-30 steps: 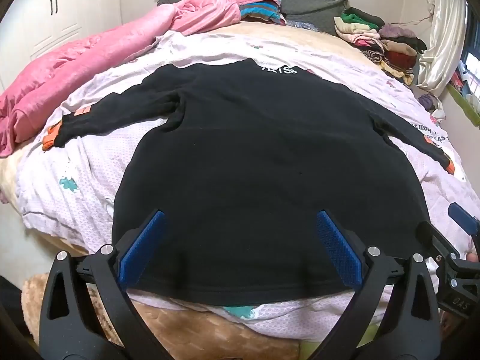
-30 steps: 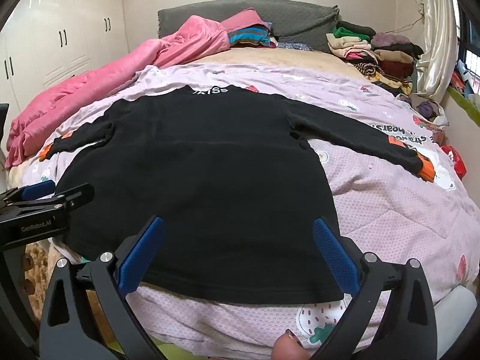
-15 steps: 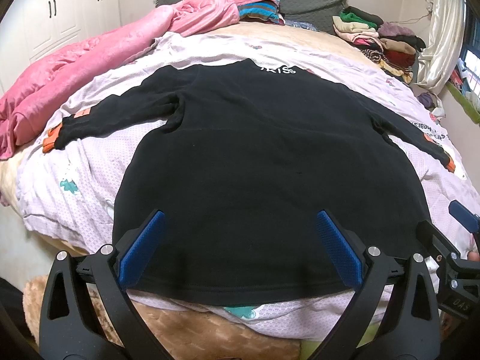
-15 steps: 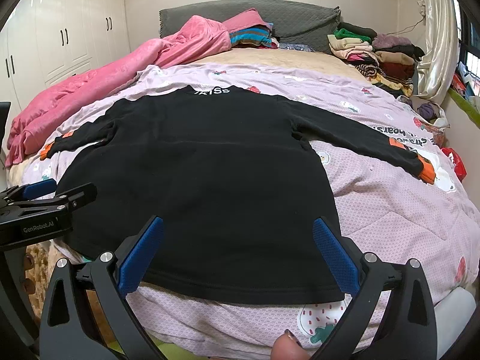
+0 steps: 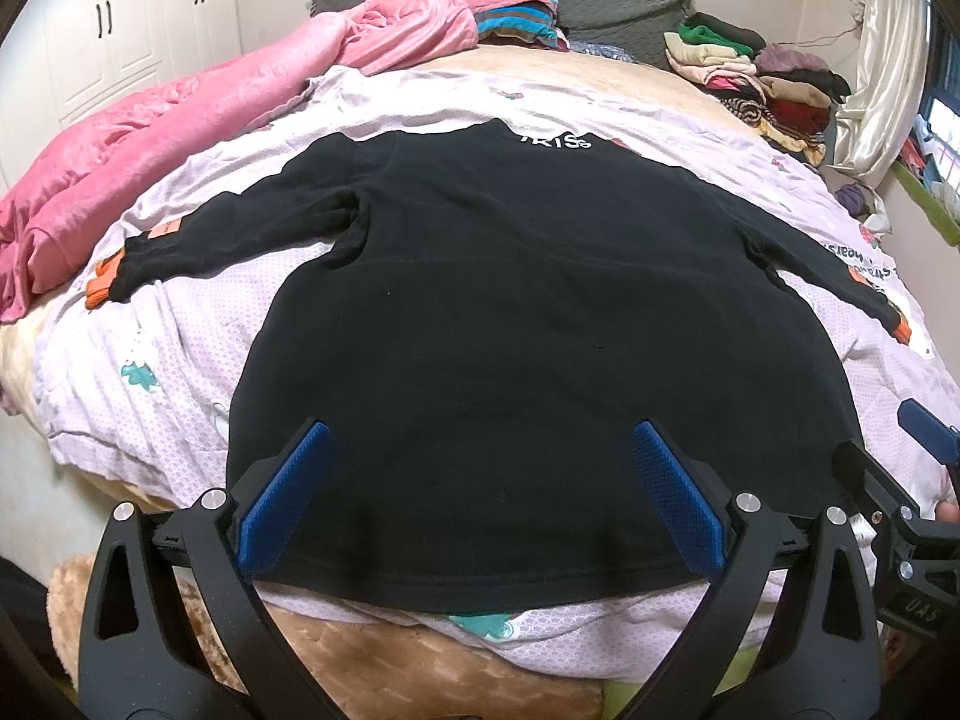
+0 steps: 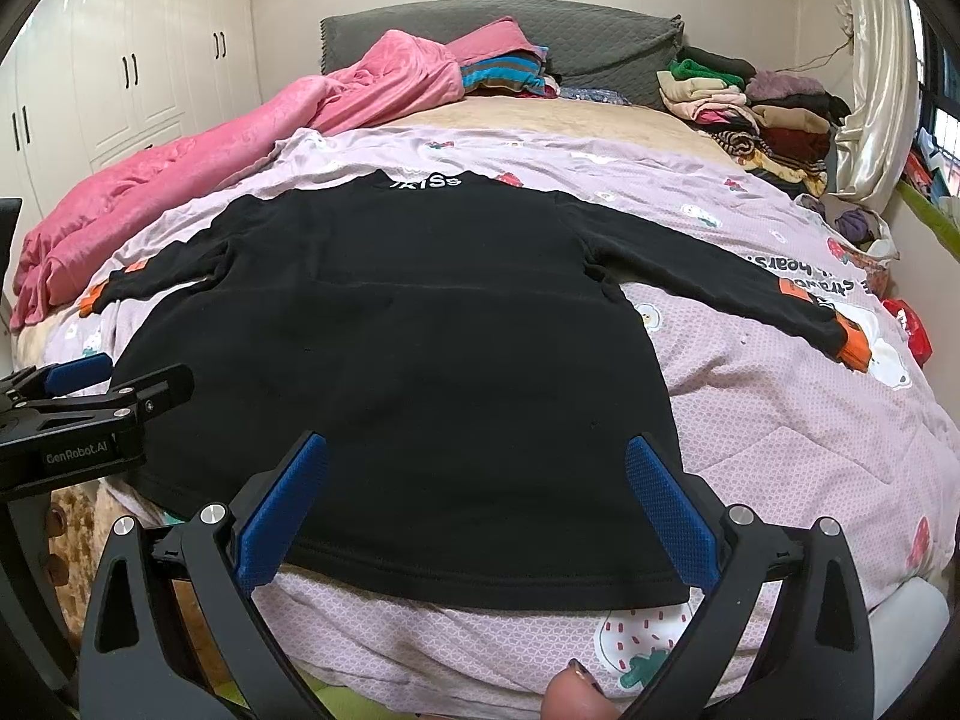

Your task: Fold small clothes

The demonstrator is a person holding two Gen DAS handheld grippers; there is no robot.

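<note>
1. A rumpled pink plush blanket [image 5: 198, 120] runs along the bed's left side, up toward the grey quilted headboard [image 6: 498, 30].
2. The left tool [image 5: 480, 495], blue pads on black arms, is spread wide and empty, hovering above the hem of the black long-sleeved fleece top [image 5: 528, 312].
3. That top lies flat on the pale lilac printed quilt [image 6: 780, 420] in the middle of the bed, both sleeves stretched outward, orange cuffs at the ends, white lettering at the collar on the far side.
4. The right tool [image 6: 477, 507] is likewise spread and grips nothing, above the hem's right portion.
5. A stack of folded clothes [image 6: 750, 108] sits at the bed's far right corner; no container is visible.
</note>
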